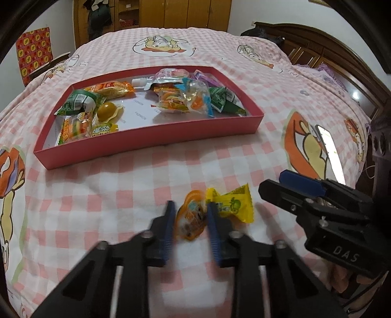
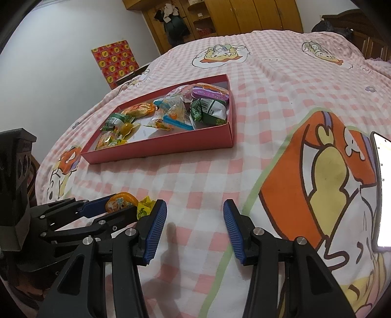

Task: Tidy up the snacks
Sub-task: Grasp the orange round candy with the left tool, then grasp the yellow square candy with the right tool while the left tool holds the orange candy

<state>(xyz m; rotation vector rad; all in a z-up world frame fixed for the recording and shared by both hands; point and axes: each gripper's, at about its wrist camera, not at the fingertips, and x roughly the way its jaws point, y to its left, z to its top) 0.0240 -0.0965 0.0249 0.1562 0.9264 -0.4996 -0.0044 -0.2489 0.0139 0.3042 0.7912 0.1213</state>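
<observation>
A red tray (image 1: 151, 135) (image 2: 171, 146) holds several wrapped snacks on the pink checked bed. An orange jelly cup (image 1: 191, 219) (image 2: 121, 201) lies on the bedspread between the fingers of my left gripper (image 1: 190, 220) (image 2: 111, 209). The fingers sit close on both sides of the cup, and the view is blurred there. A yellow candy packet (image 1: 232, 204) (image 2: 145, 208) lies just right of the cup. My right gripper (image 2: 195, 230) (image 1: 288, 188) is open and empty over bare bedspread, right of the packet.
A phone (image 1: 330, 154) (image 2: 383, 188) with a lit screen lies on the bed at the right. A dark wooden headboard (image 1: 317, 46) is at the far right. A wardrobe (image 1: 171, 12) stands behind the bed.
</observation>
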